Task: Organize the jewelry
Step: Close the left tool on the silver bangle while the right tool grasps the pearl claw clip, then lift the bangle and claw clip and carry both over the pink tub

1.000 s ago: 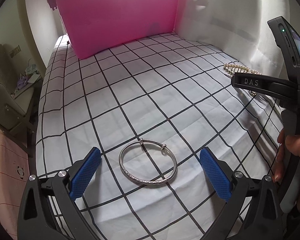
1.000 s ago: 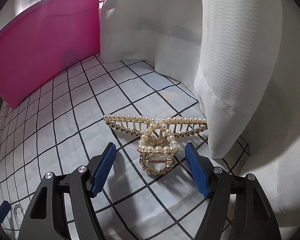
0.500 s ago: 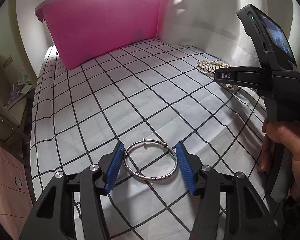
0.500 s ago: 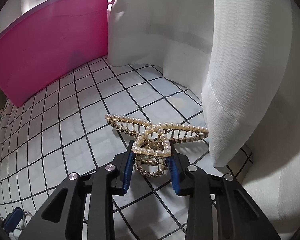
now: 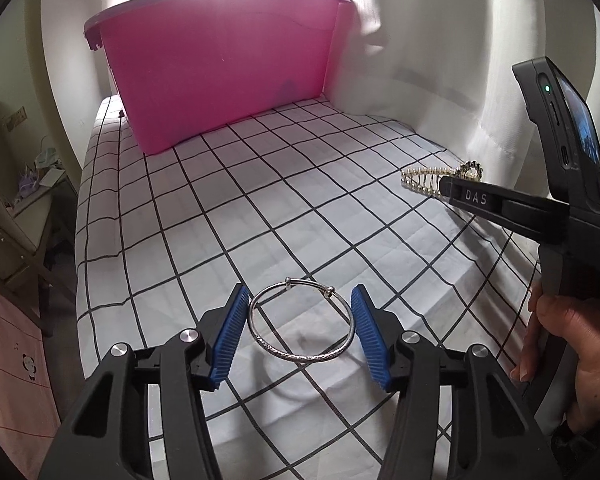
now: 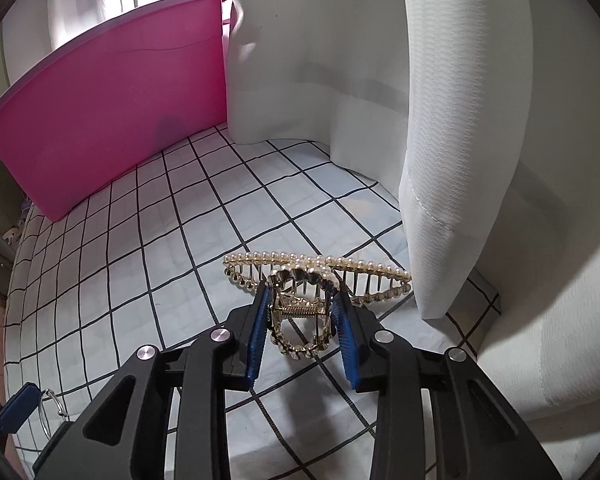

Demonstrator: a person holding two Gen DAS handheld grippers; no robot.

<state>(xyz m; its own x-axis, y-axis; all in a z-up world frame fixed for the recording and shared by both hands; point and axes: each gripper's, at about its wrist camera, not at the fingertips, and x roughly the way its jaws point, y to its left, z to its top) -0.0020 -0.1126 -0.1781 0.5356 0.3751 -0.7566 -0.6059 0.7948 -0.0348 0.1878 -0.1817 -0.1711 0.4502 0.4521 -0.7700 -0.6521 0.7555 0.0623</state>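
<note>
A silver bangle (image 5: 302, 326) is held between the blue pads of my left gripper (image 5: 300, 312), lifted a little above the checked cloth (image 5: 260, 208), with its shadow below. My right gripper (image 6: 300, 312) is shut on a gold hair claw with pearls (image 6: 312, 280) and holds it tilted up off the cloth. The claw also shows in the left wrist view (image 5: 436, 178), at the tip of the right gripper. A pink tub (image 5: 220, 68) stands at the far end of the cloth; it also shows in the right wrist view (image 6: 108, 112).
White curtains (image 6: 440, 120) hang close on the right, next to the claw. The cloth's left edge (image 5: 82, 240) drops off toward a chair (image 5: 8, 216) and floor. My left gripper's pad and the bangle show at the bottom left of the right wrist view (image 6: 20, 404).
Both grippers have closed: the left on the bangle, the right on the hair claw. Both pieces have been raised off the cloth, and the claw has tipped upward.
</note>
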